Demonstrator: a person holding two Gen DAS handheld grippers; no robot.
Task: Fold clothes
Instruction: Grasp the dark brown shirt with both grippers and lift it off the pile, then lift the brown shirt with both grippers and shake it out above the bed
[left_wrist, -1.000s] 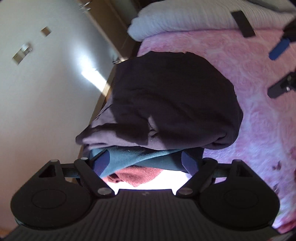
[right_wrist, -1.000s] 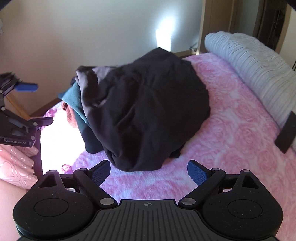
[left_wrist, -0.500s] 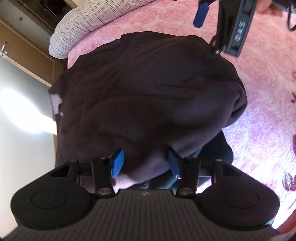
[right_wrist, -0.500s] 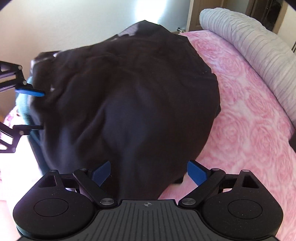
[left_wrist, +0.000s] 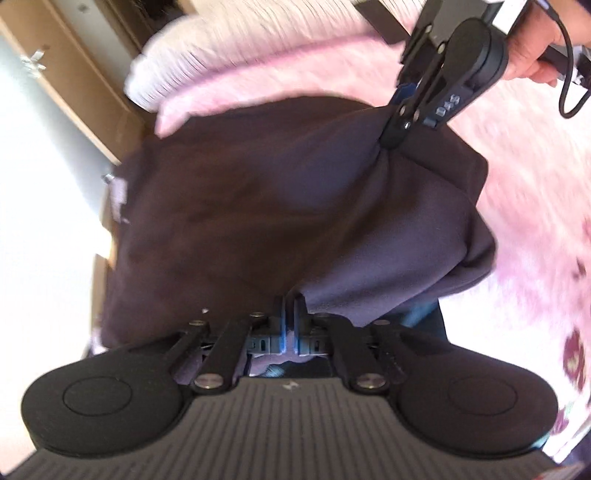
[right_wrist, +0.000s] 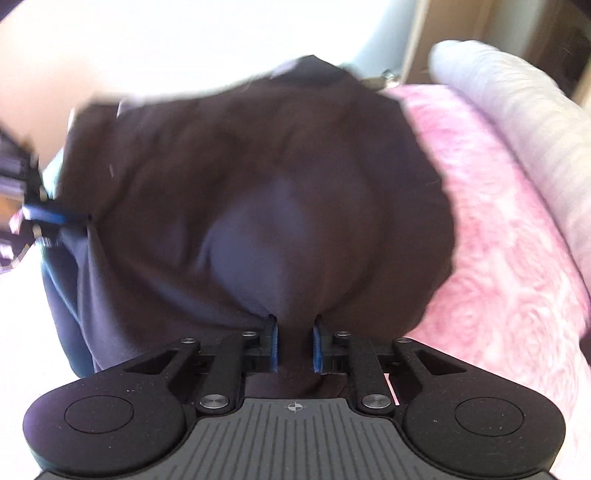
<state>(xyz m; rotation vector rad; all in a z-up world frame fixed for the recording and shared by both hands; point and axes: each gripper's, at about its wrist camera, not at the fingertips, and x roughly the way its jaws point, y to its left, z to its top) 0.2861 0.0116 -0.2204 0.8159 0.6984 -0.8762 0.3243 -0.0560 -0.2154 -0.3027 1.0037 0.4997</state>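
Here the dark garment lies heaped on the pink bedspread, and both claws have hold of it at opposite edges; the left gripper is clamped tight on the near hem, its blue pads pressed together with a thin fold of the cloth pinched between them; the cloth rises away from that pinch in a broad dome that fills the middle of the left wrist view; at the far right corner of the dome the right gripper bites a gathered peak of fabric, with creases fanning out from the pinch, and a hand grips its handle, a black cable looping beside it.

From the right wrist view the right gripper is closing on a thicker bunch of the garment, which sits between its blue pads and touches both; the cloth swells up just beyond the fingertips; the left gripper shows at the left edge, blurred, touching the garment's side; a strip of teal cloth peeks out under the garment's lower left edge.

The bedspread is fluffy, with a rose pattern; a pale ribbed pillow lies along the head of the bed, just beyond the garment; a light wall stands beside the bed, with wooden furniture past it; both views are smeared with motion blur.
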